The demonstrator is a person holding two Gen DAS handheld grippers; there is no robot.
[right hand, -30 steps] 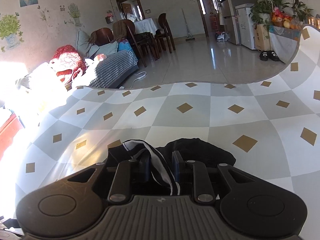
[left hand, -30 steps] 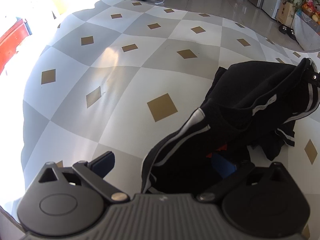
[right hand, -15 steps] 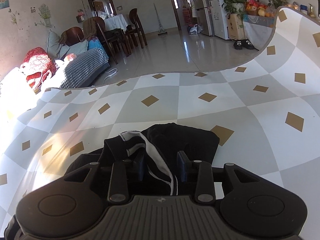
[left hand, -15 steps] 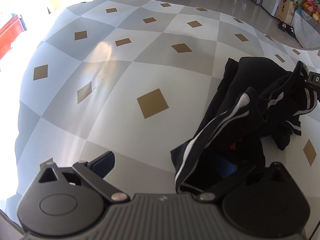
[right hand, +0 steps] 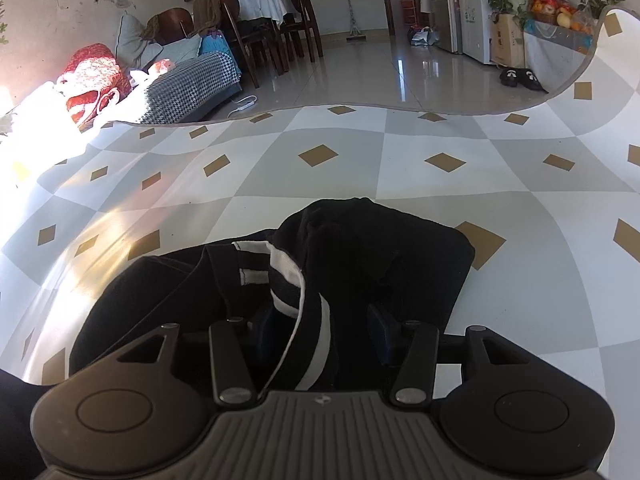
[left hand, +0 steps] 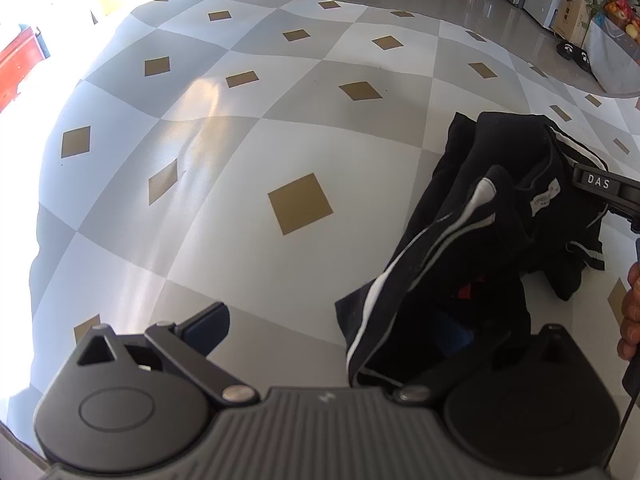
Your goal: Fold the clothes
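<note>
Since the earlier frame, the black garment (right hand: 360,264) had been lowered onto the checked tablecloth (left hand: 280,128), where it was found crumpled. The right gripper (right hand: 324,332) was seen opening, striped fabric lying between its jaws, apparently unpressed. The left gripper (left hand: 340,328) was found spread wide, its right finger hidden under a fold.

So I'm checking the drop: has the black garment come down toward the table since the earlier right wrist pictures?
Yes. The black garment now lies slumped on the checkered tablecloth, covering more of it, with the right gripper opening around the striped fabric.
</note>
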